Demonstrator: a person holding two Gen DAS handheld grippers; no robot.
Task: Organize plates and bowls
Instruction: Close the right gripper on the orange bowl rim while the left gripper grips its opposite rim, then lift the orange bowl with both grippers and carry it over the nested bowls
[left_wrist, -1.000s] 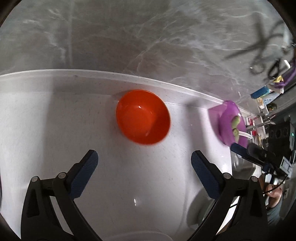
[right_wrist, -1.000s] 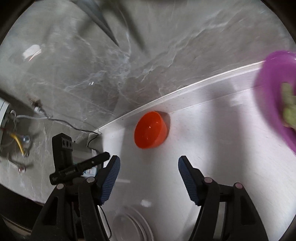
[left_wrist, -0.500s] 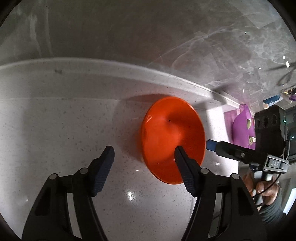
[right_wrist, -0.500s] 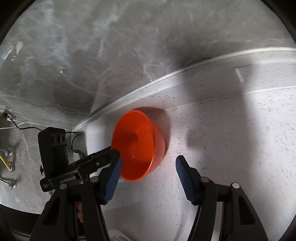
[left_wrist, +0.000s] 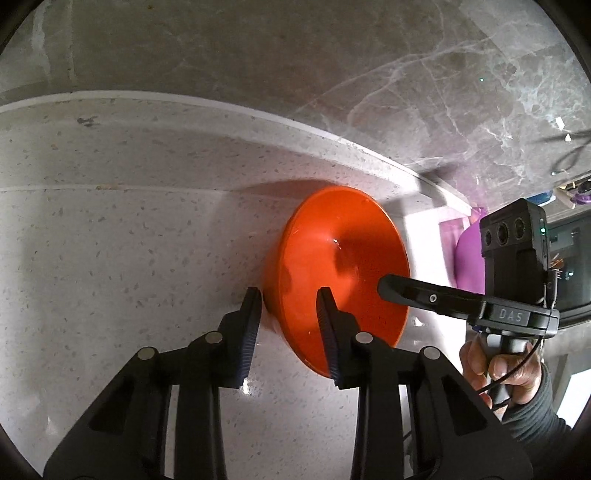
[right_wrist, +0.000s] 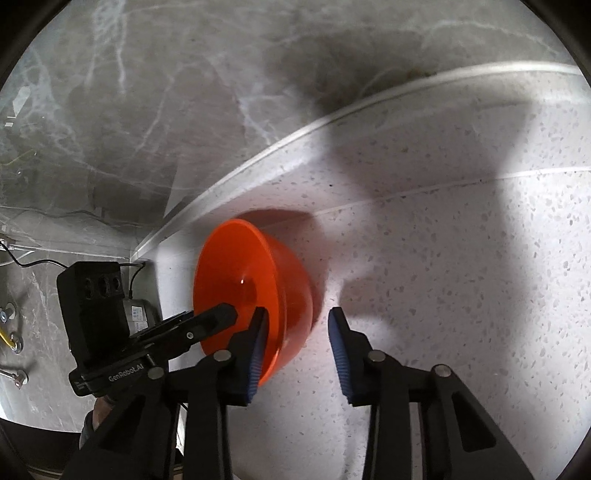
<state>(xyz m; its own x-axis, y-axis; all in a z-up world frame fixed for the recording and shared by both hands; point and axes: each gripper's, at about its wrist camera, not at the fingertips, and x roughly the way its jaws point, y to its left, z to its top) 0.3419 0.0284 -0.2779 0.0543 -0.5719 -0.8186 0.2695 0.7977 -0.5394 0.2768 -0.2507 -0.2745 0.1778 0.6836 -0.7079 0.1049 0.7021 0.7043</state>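
Left gripper: jaws narrowed around the near rim of the orange bowl, 1 finger outside the wall, 1 inside; whether the pads already press the rim I cannot tell, so its grip is uncertain
Right gripper: jaws apart, straddling the opposite rim of the bowl, left finger inside, right finger outside with a clear gap to the wall; not clamped
Bowl position: tipped on its side on the speckled white counter, close to the raised back edge below the grey marble wall; opening faces toward the left gripper's side
Other dishes: a purple bowl sits further along the counter, partly hidden behind the right gripper's camera block
Step in hand: my reading is that both grippers are taking the orange bowl by its rim to lift or right it
Doing it well: seat each rim deep between the pads before squeezing; close 1 gripper firmly first so the thin wall does not skid away; keep both wrists level on the lift
Risk: smooth plastic, likely slippery; a shallow pinch could let it rotate or pop free
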